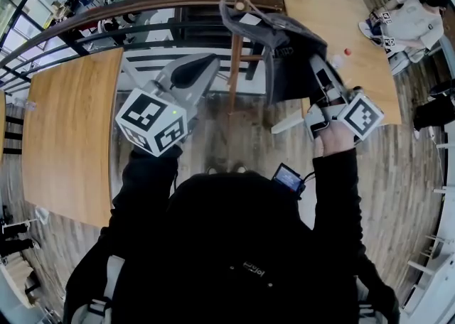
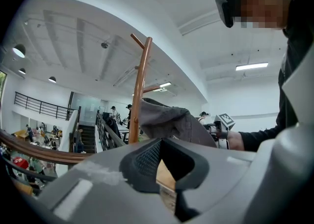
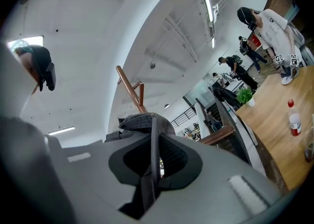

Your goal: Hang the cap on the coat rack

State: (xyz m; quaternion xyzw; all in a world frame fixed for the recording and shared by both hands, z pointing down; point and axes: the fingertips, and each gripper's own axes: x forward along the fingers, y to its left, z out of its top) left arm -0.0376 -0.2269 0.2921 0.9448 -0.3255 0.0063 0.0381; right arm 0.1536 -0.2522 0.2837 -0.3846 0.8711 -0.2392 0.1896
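Right gripper (image 3: 155, 155) pinches only a thin fold of grey cap (image 3: 140, 122), left gripper (image 2: 164, 164) sits open, empty. I reckon it slips before catching the coat rack (image 3: 128, 88).

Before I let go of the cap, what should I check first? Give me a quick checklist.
1. Right hand-held gripper shut on the cap: ok.
2. Cap up at the rack: ok.
3. Cap actually hooked on the rack: cannot tell.
4. Left hand-held gripper open and empty: ok.
5. Left hand-held gripper apart from cap and rack: ok.
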